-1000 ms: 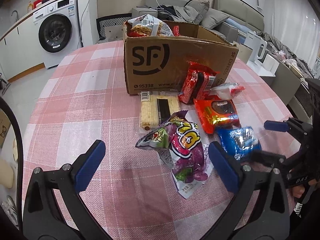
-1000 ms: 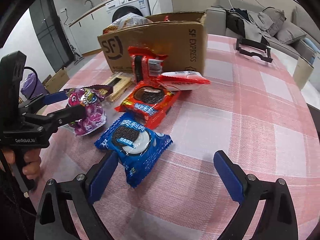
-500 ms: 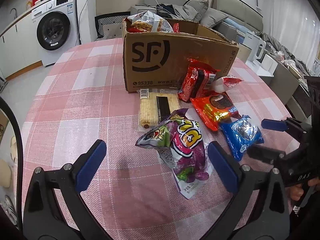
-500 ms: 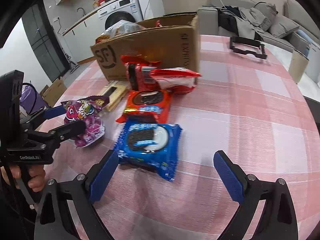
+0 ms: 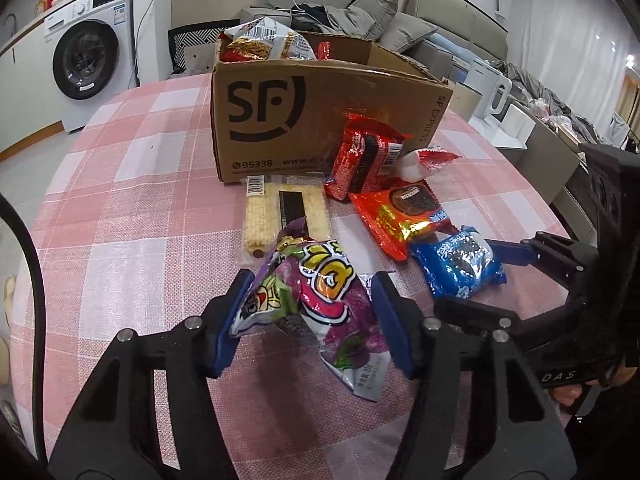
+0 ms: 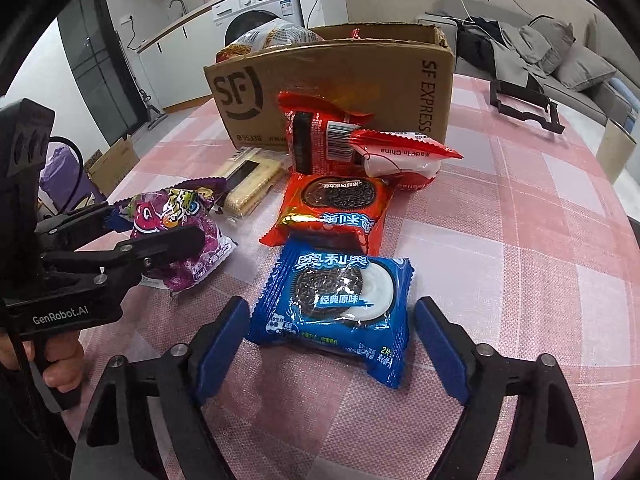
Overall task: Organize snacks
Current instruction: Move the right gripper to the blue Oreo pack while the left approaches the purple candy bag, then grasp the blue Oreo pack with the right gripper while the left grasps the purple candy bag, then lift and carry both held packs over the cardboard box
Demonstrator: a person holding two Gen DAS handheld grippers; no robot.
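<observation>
Cardboard box (image 5: 320, 116) behind snacks, biscuit pack (image 5: 286, 212) touching it

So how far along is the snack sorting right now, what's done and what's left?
Early. Done: a noodle bag already sits in the cardboard box. In hand: the left gripper has just been closing onto the purple candy bag; the right gripper has been closing around the blue Oreo pack, pads not yet touching. Left: the red Oreo pack, wafers, two red packets by the box.

My left gripper's (image 5: 310, 322) own arms run off the bottom edge; its far finger hides behind the purple snack bag (image 6: 180, 236). I can't see the cardboard box's (image 5: 320, 120) floor.
</observation>
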